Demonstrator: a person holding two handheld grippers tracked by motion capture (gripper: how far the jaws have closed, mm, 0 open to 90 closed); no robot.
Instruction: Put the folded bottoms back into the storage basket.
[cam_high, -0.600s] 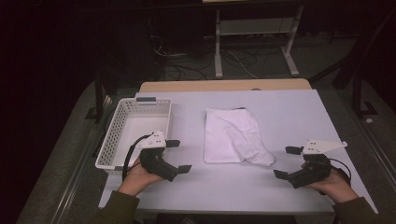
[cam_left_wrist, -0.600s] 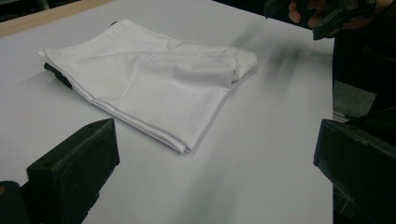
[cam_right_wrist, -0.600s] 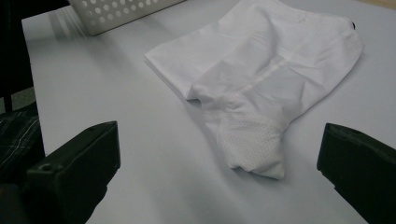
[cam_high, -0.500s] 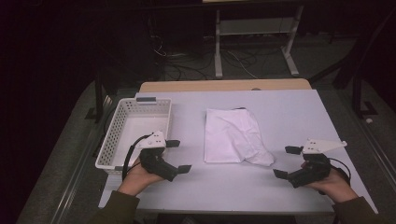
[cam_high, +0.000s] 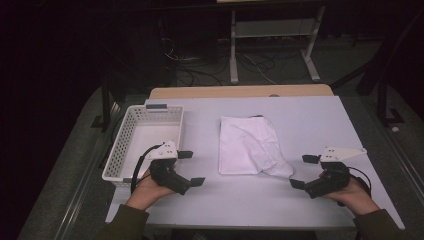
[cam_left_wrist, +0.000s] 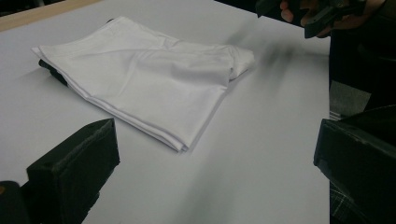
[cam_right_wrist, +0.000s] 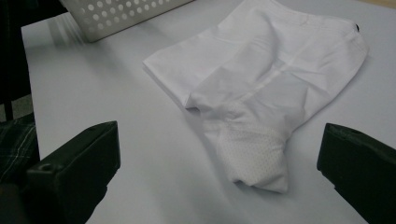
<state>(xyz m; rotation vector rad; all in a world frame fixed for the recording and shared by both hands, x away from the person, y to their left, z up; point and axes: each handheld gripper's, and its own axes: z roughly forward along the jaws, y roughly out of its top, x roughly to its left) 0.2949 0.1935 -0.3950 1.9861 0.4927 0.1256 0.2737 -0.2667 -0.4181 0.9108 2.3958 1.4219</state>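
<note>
Lower left of the high view: the left claw (cam_high: 191, 168) is black, capped by a pale grey three-cornered plate, with a black cable looping off its body. Lower right, the right claw (cam_high: 304, 171) matches, cable trailing behind. Both forearms wear dark olive sleeves.

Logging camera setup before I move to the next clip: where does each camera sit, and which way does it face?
High view: above the person's side, looking forward and down on the white table; both forearms, left gripper and right gripper show.
Left gripper view: rides the left gripper, facing the folded white garment; own fingers below, other hand beyond.
Right gripper view: rides the right gripper, facing the garment; white basket behind.
All three share the garment.
</note>
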